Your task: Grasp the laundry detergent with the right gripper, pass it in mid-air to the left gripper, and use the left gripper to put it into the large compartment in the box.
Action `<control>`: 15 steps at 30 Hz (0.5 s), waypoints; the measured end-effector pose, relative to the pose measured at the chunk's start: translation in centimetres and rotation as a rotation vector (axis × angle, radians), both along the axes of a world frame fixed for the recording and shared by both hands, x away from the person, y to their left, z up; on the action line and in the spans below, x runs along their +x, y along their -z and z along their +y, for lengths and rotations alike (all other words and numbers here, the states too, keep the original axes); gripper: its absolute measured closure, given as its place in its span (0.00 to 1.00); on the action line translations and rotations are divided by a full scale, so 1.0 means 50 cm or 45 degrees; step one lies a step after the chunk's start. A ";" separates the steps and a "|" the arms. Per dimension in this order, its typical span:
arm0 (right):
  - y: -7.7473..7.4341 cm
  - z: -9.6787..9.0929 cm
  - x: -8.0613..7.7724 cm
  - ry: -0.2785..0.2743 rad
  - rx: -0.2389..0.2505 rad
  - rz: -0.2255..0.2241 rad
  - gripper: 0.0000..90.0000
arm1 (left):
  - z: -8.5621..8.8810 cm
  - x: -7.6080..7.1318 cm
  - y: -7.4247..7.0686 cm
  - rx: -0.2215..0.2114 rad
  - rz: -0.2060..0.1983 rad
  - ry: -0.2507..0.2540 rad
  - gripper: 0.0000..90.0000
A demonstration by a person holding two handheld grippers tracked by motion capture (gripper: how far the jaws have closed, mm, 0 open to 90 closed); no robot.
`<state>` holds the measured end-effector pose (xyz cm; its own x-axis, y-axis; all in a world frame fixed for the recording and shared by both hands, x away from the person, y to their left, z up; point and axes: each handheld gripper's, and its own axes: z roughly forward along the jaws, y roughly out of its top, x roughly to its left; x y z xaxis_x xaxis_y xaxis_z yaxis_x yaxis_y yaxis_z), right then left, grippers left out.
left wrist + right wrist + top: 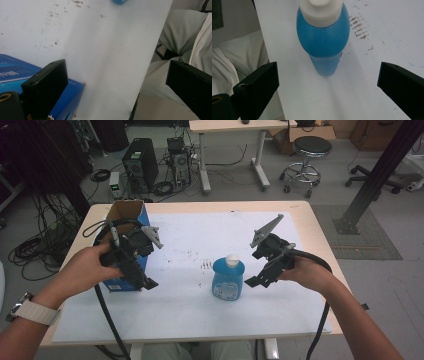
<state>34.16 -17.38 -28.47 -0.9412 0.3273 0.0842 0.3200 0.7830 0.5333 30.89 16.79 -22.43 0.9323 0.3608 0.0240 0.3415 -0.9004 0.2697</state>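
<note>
One blue bottle (228, 279) upright, white cap (232, 259) up, both tools (150, 282) (256, 281) spread wide.

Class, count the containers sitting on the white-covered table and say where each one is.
2. The blue bottle with a white cap stands near the table's middle, just in front of the right tongs. The open blue box stands at the left, partly behind the left tongs. Nothing else seems hidden.

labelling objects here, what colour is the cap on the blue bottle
White. The cap on the blue bottle shows best in the right gripper view.
</note>
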 end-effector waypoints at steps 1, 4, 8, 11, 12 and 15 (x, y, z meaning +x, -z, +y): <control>0.003 -0.002 0.000 0.000 0.012 -0.005 0.04 | 0.000 0.000 0.000 -0.001 0.001 -0.001 0.05; 0.016 -0.008 -0.004 0.000 0.065 -0.012 0.04 | -0.001 0.001 0.001 0.002 -0.001 0.002 0.05; 0.026 -0.011 -0.007 0.002 0.083 -0.005 0.04 | -0.002 0.000 0.000 0.000 0.001 0.003 0.05; 0.036 -0.017 -0.009 0.008 0.109 -0.004 0.04 | -0.003 0.000 0.000 0.002 0.001 0.004 0.05; 0.040 -0.018 -0.009 0.012 0.118 -0.004 0.04 | -0.004 0.000 0.000 0.003 0.000 0.005 0.05; 0.047 -0.022 -0.013 0.014 0.148 -0.020 0.04 | -0.004 0.000 0.000 0.003 0.000 0.006 0.05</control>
<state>33.52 -18.51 -30.84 -0.9390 0.3267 0.1071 0.3191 0.7121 0.6254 30.86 16.59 -22.42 0.9340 0.3564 0.0251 0.3372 -0.9026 0.2676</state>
